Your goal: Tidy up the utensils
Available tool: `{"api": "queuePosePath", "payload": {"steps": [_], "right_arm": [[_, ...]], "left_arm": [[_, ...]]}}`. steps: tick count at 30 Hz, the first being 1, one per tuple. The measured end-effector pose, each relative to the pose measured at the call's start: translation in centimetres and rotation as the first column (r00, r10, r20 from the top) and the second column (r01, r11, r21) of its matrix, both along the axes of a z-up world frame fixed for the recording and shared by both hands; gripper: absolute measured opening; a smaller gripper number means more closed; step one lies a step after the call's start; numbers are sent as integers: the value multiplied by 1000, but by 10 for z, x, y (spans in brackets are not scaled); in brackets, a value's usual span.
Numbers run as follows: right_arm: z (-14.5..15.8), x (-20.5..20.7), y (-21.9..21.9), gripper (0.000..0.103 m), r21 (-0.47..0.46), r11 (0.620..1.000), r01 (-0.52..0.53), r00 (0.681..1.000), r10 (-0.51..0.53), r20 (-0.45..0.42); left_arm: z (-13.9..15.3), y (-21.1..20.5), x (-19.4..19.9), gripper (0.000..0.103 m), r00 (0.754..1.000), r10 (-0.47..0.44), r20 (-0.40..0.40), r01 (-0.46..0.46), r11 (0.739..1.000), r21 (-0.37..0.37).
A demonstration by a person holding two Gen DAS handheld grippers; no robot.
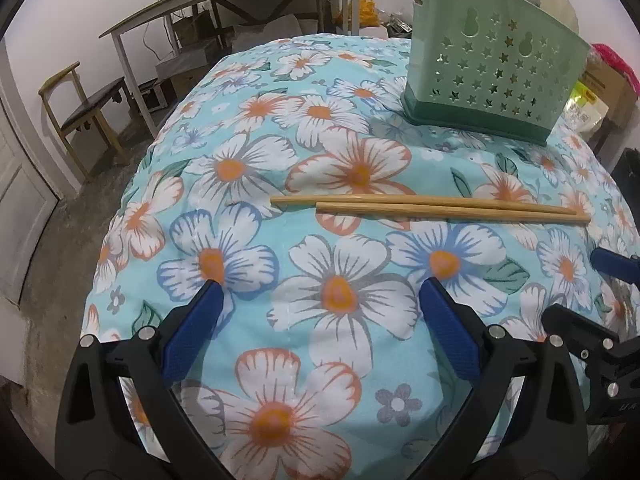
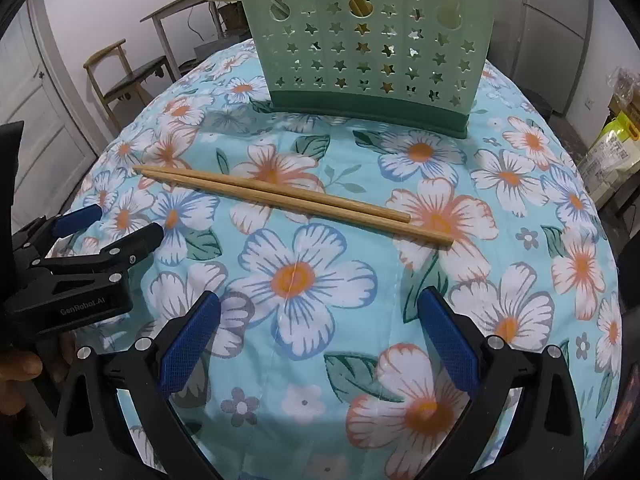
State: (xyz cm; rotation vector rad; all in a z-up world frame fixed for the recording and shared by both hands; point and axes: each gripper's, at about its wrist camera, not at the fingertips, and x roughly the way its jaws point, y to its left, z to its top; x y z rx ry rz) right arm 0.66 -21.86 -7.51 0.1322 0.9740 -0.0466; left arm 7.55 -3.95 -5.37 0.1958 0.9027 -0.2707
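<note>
The left tool (image 1: 320, 284) sits lowest in its own view, blue pads (image 1: 192, 332) spread wide apart over the floral cloth (image 1: 340, 360) and gripping nothing; the right tool (image 2: 318, 296) is just as wide open and just as empty above the same cloth. Just beyond both lie two chopsticks (image 1: 430, 205), side by side and touching along most of their length, flat on the cloth-covered tabletop and slightly staggered so one tip sticks out past the other; in the right view the chopsticks (image 2: 292, 199) run diagonally from upper left to lower right. Nothing lies between either tool and the pair. Behind them stands a green holder (image 1: 492, 68) with star-shaped holes and a darker base, upright on the cloth and well apart from the chopsticks; wooden sticks and a pale rounded utensil rise from it, and through the holes of the holder (image 2: 368, 40) something wooden shows inside. From the right view the left tool (image 2: 108, 220) appears at the left edge, its black body printed "GenRobot.AI"; from the left view part of the right tool (image 1: 612, 264) shows at the right edge. Past the tabletop stand a wooden chair (image 1: 80, 116), a long grey desk (image 1: 224, 4), a white door (image 2: 36, 120) and yellow-green bags (image 2: 612, 144) whose print is too small to read.
</note>
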Motion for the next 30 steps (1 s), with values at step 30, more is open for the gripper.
{"api": "queuePosePath", "payload": {"steps": [30], "right_arm": [[-1, -5, -2, 97, 11, 1000, -18, 1000, 17, 26]], "left_arm": [[0, 1, -3, 96, 999, 34, 14, -33, 999, -13]]}}
